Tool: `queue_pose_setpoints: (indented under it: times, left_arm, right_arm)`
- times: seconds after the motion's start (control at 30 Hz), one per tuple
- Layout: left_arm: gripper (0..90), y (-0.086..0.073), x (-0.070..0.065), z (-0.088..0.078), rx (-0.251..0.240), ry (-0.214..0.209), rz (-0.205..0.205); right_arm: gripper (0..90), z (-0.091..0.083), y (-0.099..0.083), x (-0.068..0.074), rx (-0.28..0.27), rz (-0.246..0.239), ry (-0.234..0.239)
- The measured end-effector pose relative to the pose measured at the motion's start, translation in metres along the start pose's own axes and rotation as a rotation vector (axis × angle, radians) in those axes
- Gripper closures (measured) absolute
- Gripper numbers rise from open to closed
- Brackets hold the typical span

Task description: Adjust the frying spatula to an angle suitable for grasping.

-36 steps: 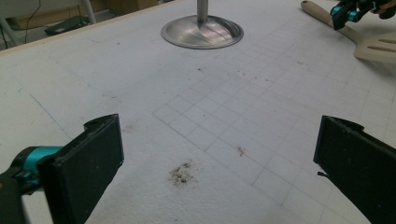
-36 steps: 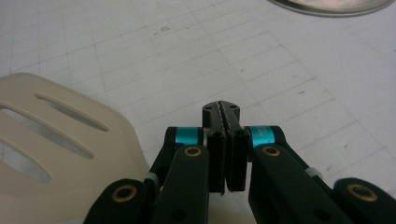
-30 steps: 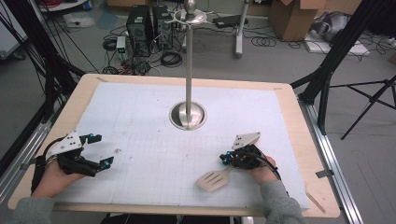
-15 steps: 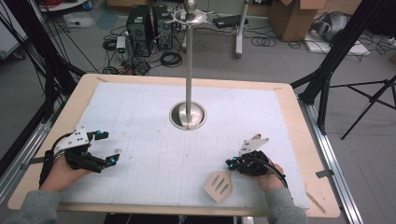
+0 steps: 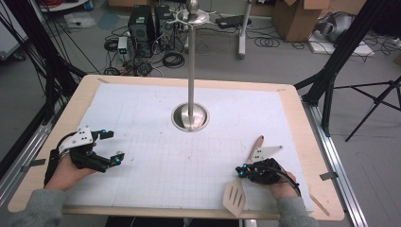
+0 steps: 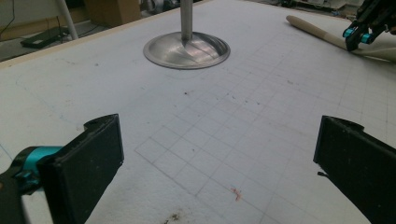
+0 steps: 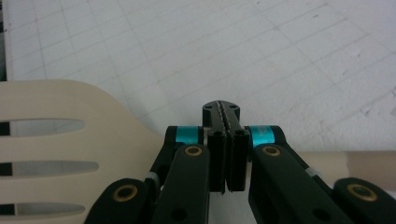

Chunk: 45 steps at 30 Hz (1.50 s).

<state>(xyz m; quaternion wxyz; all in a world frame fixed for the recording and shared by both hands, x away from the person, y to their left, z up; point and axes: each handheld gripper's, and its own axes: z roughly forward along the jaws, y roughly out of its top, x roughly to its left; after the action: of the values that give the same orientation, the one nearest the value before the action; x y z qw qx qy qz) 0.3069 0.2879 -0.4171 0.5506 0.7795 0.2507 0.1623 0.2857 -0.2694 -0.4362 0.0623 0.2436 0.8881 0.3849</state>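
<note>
Near the front right corner of the table, the right gripper [image 5: 242, 171] sits low over a wooden slotted spatula [image 5: 235, 197]. Its jaws are pressed flat together, pad against pad, and in the right gripper view you can see the closed pair [image 7: 226, 140] standing just in front of the spatula's neck, with the slotted blade [image 7: 56, 154] off to one side and the handle running off to the other. So the claw is together, but whether it actually pinches the wood can't be told from these shots; it looks more like it's parked right on top of it. From the high view the spatula lies diagonally, blade toward the front edge of the table, handle tip pointing back toward the middle.

Over on the left side, the left gripper [image 5: 109, 146] rests on the white grid mat [image 5: 156, 161] with its jaws wide apart and nothing between them, just bare mat in the left gripper view [image 6: 215, 154]. It's well apart from the spatula.

Dead center on the mat stands a metal pole on a round base [image 5: 190, 117], which also shows in the left gripper view [image 6: 187, 49].
</note>
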Motion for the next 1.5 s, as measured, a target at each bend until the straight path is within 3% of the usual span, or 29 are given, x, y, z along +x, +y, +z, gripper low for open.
queue_pose_setpoints:
  times: [0.23, 0.33, 0.5, 0.73, 0.8, 0.97, 1.03, 1.13, 1.3, 1.43, 1.5]
  left_arm:
    - [2.0, 0.000, 0.000, 0.000, 0.001, 0.002, 0.000]
    - [2.0, 0.000, 0.000, -0.001, 0.001, 0.002, 0.000]
    - [2.0, -0.001, -0.002, 0.002, 0.012, 0.001, 0.001]
    - [2.0, -0.001, -0.002, 0.001, 0.021, 0.005, 0.001]
    - [2.0, -0.002, -0.003, 0.001, 0.024, 0.005, 0.004]
    - [2.0, -0.003, -0.006, -0.002, 0.031, 0.007, 0.005]
    - [2.0, -0.004, -0.006, -0.004, 0.032, 0.010, 0.005]
    - [2.0, -0.005, -0.006, -0.009, 0.029, 0.021, -0.001]
    - [2.0, -0.008, -0.005, -0.015, 0.028, 0.035, -0.005]
    - [2.0, -0.009, -0.006, -0.017, 0.034, 0.041, -0.009]
    - [2.0, -0.009, -0.007, -0.018, 0.033, 0.044, -0.011]
  right_arm:
    - [90.0, -0.014, -0.016, -0.002, -0.028, 0.015, 0.041]
    - [90.0, -0.020, -0.022, -0.002, -0.025, 0.005, 0.038]
    - [89.9, -0.020, -0.024, -0.003, -0.035, 0.030, 0.036]
    - [90.0, -0.049, -0.037, -0.033, -0.163, 0.130, -0.133]
    - [90.0, -0.052, -0.045, -0.043, -0.167, 0.174, -0.166]
    - [90.0, -0.050, -0.052, -0.057, -0.152, 0.220, -0.218]
    - [90.0, -0.047, -0.051, -0.060, -0.146, 0.225, -0.235]
    - [90.0, -0.039, -0.048, -0.062, -0.095, 0.226, -0.239]
    - [90.0, -0.032, -0.040, -0.062, -0.097, 0.203, -0.237]
    - [90.0, -0.028, -0.034, -0.062, -0.139, 0.177, -0.225]
    - [90.0, -0.027, -0.031, -0.063, -0.128, 0.160, -0.228]
